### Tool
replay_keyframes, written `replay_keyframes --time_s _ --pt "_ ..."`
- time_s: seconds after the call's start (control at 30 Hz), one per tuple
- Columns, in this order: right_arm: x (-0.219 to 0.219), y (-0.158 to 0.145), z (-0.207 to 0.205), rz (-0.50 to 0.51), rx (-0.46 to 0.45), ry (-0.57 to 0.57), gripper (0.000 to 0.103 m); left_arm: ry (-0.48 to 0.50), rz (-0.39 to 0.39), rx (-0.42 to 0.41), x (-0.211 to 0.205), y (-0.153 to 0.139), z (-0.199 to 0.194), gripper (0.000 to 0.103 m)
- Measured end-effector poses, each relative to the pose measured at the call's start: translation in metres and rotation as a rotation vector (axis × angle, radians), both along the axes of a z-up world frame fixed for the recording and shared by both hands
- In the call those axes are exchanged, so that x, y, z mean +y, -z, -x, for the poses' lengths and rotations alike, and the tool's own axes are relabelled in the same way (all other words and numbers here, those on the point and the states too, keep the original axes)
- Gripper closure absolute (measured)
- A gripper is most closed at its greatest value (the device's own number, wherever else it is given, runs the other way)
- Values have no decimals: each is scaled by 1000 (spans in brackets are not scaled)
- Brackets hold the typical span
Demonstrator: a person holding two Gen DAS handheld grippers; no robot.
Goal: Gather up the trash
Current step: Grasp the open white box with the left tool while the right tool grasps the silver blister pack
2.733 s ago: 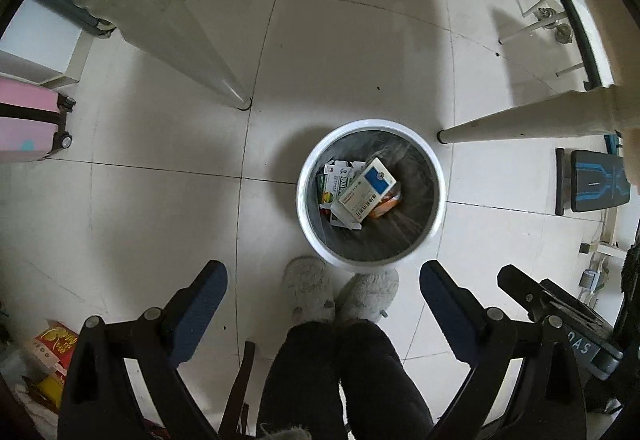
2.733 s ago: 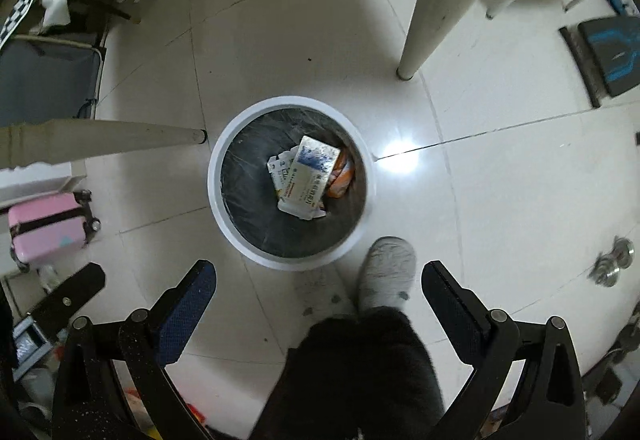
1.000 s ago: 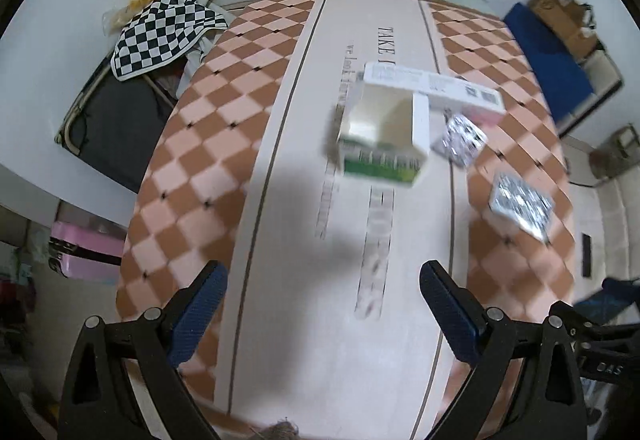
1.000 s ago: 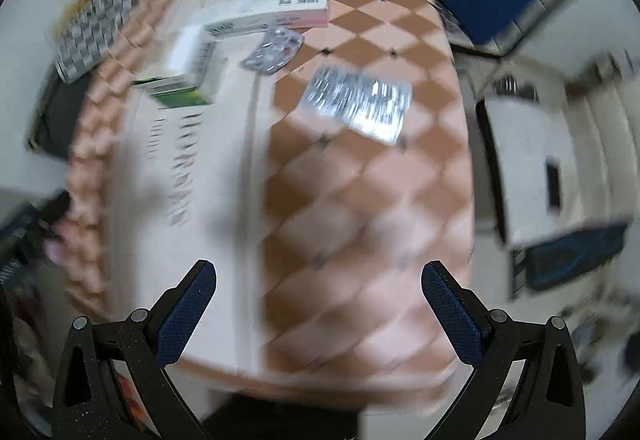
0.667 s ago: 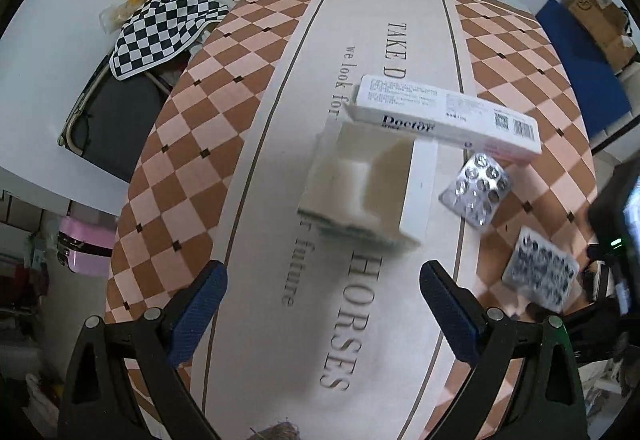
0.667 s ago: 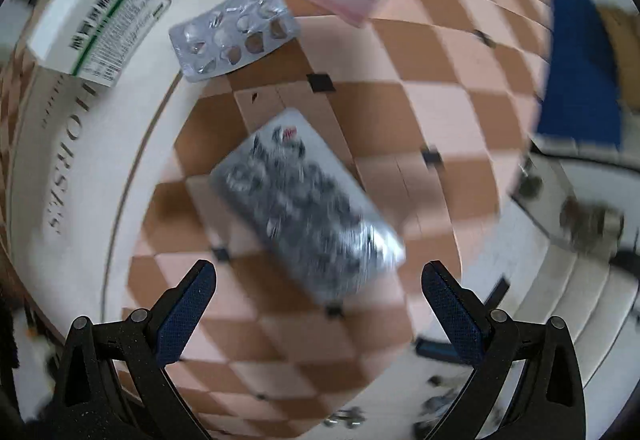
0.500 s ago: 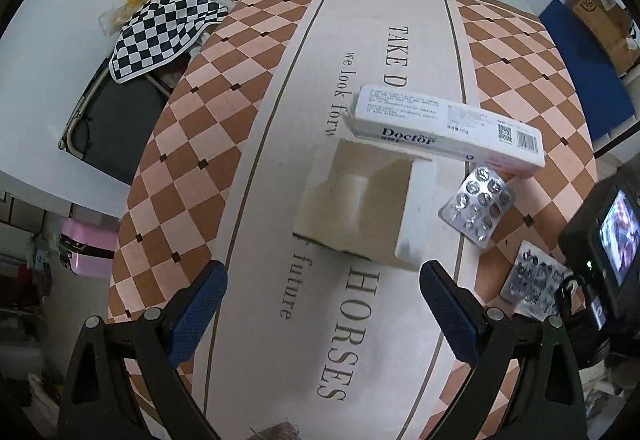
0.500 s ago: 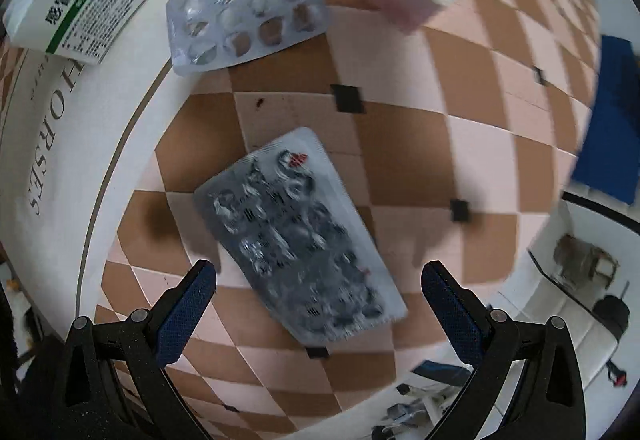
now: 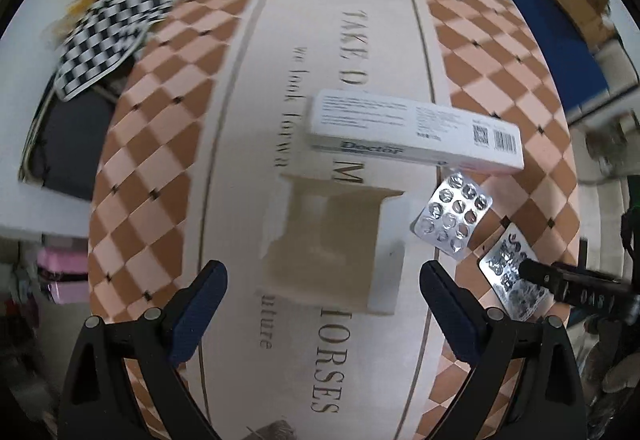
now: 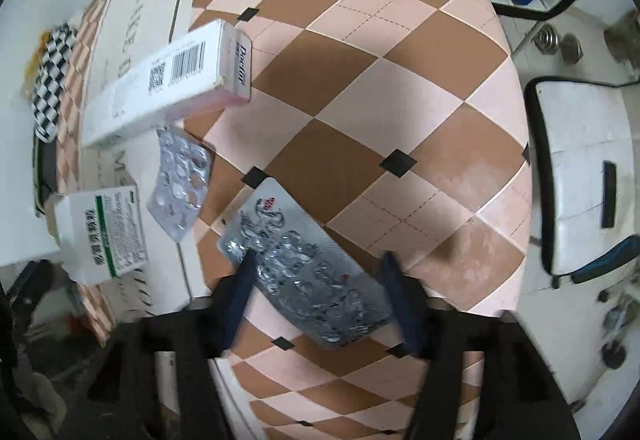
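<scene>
**Right tongs narrowed around the large blister pack**

Since half a second ago the right tongs (image 10: 318, 268) have come down and their fingers have drawn in from wide apart; now they stand on both sides of the large silver blister pack (image 10: 308, 268). Whether the pads already press it, I cannot tell. This pack lies flat on the brown and pink checkered cloth near the right edge of the bench (image 10: 360, 88). The left tongs (image 9: 320, 304) have moved closer to the bench; their jaws are released, wide apart, and grasp nothing.

Just in front of the left tongs stands the opened white box (image 9: 332, 240), with green print on its side in the right view. To its right lies the small blister pack (image 9: 452, 220), some of its cells empty. Behind both lies the long white Doctor box (image 9: 416, 132), across the printed middle strip. Farther to the left, a black and white checkered cloth (image 9: 104, 36) hangs beyond the bench edge. At the far end some bottles and packets stand, blurred.
</scene>
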State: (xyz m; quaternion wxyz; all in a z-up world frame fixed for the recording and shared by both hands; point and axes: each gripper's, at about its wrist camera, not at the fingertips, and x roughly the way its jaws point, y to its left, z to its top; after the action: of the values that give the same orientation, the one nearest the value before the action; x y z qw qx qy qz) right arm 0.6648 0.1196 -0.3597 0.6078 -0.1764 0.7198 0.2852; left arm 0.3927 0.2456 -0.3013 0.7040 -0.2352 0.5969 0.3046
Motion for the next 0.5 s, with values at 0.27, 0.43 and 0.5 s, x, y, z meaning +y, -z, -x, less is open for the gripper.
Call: replay_keyframes --time_s 0.27,0.43,0.5 --pt "27 22 41 189 -116 -345 17 103 35 107 7 33 -25 5" --pt "39 25 58 226 -187 -398 19 89 62 96 9 46 -22 19" --pt "39 20 64 204 -204 -418 26 76 52 68 8 42 -19 19"
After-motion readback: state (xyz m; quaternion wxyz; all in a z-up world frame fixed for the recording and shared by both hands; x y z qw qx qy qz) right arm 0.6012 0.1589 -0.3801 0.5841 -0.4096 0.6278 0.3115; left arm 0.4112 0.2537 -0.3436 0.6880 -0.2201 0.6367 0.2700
